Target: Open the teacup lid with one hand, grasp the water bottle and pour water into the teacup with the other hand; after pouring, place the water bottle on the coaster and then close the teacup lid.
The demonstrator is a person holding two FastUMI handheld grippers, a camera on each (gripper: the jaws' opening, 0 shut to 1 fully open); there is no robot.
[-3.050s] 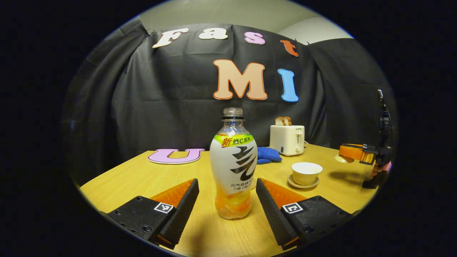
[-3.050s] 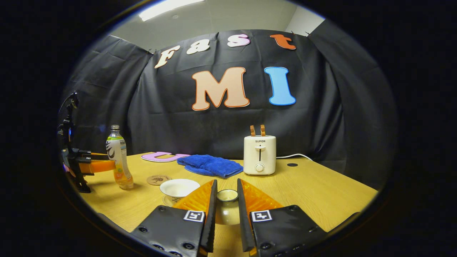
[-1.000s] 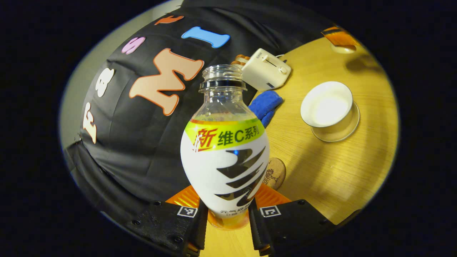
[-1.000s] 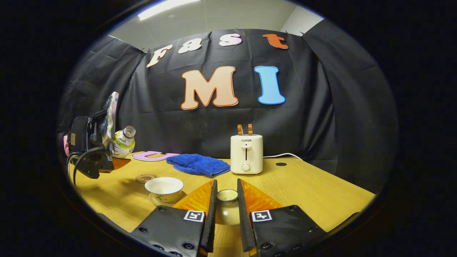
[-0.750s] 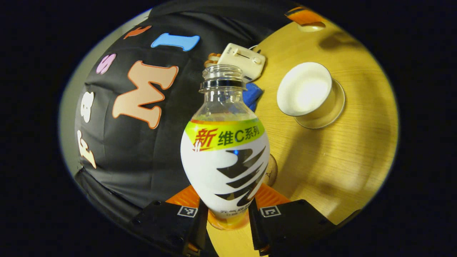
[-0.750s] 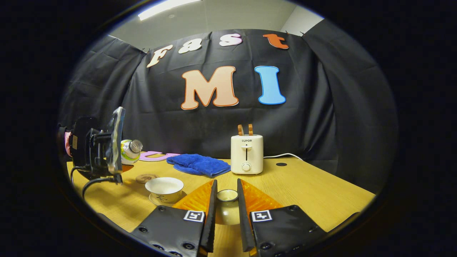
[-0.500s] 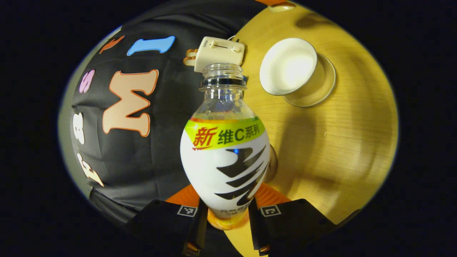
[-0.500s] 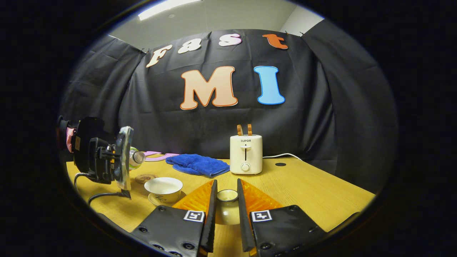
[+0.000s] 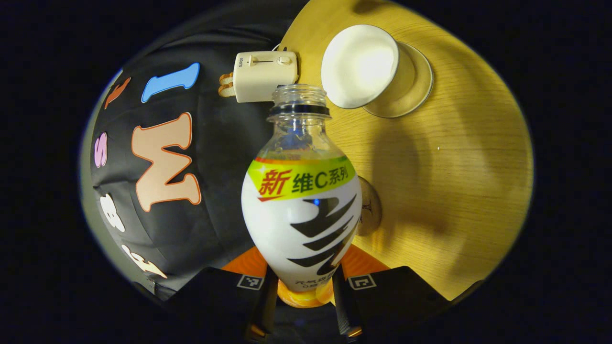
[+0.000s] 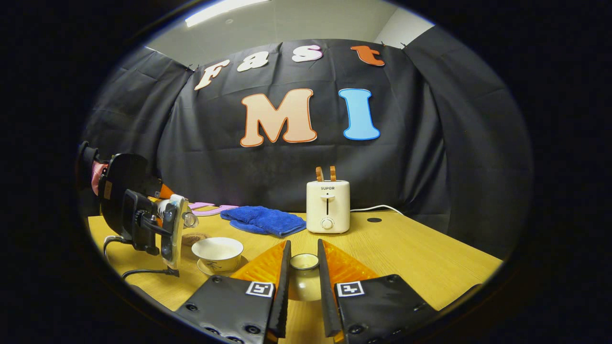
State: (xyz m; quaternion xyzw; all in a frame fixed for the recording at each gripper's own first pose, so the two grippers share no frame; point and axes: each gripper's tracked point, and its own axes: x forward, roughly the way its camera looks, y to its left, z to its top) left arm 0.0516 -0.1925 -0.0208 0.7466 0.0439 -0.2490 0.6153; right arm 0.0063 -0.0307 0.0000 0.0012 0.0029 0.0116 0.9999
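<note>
Where black cloth [image 10: 430, 157] hangs, wooden table [image 10: 420, 253]

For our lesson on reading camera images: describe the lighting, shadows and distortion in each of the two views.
Left gripper view: the teacup interior glares white, broad soft shadows darken the table, and the fisheye swells the water bottle. Right gripper view: a ceiling light is overexposed, the wall cloth bows outward, and the toaster looks sharp.

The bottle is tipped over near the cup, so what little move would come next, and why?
Probably the left gripper, shut on the water bottle, should carry its open mouth a bit closer over the teacup and tip further. The mouth looks beside the rim, not over it, and no water is running yet. The right gripper holds the lid aside.
</note>
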